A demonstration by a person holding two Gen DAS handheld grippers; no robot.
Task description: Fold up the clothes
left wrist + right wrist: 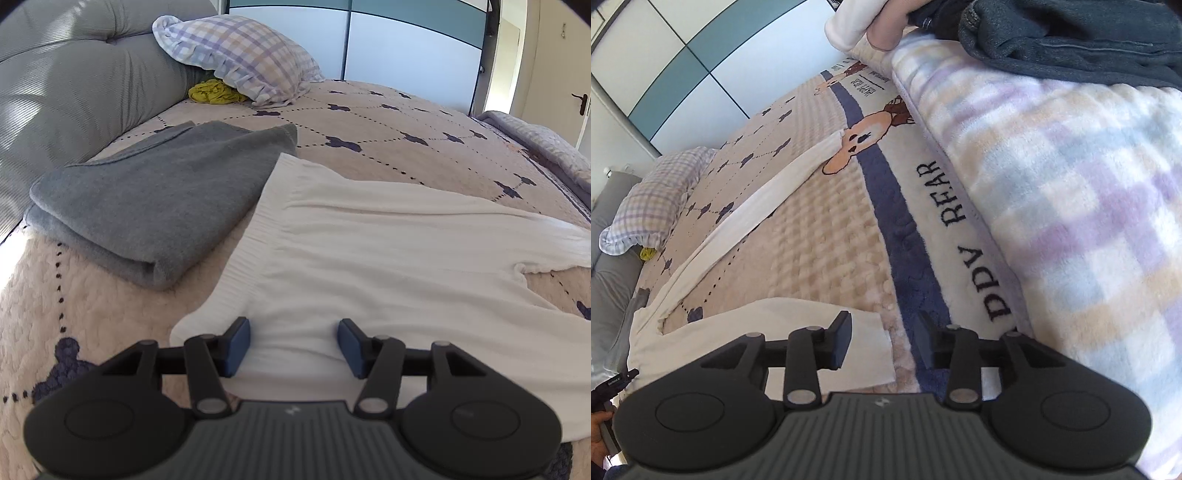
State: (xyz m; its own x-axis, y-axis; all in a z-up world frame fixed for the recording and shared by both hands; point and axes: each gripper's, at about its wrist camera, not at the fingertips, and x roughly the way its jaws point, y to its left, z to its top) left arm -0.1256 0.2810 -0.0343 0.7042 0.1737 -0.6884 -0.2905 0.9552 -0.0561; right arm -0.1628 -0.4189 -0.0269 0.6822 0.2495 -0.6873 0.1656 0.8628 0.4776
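White sweater (388,258) spread flat mid-bed.
Left gripper (293,345) jaws open over its hem; right gripper (882,341) jaws open, empty, at sleeve (812,332) end; grey folded garment (147,206) beside, toward headboard.

Left gripper (293,347), bottom centre of the left wrist view: matte black body with a ribbed grey middle panel, a small pale logo, two round side discs, silver pivot pins, blue pads (236,345). Right gripper (882,341), bottom centre of the right wrist view: the same build, black pads (840,341).
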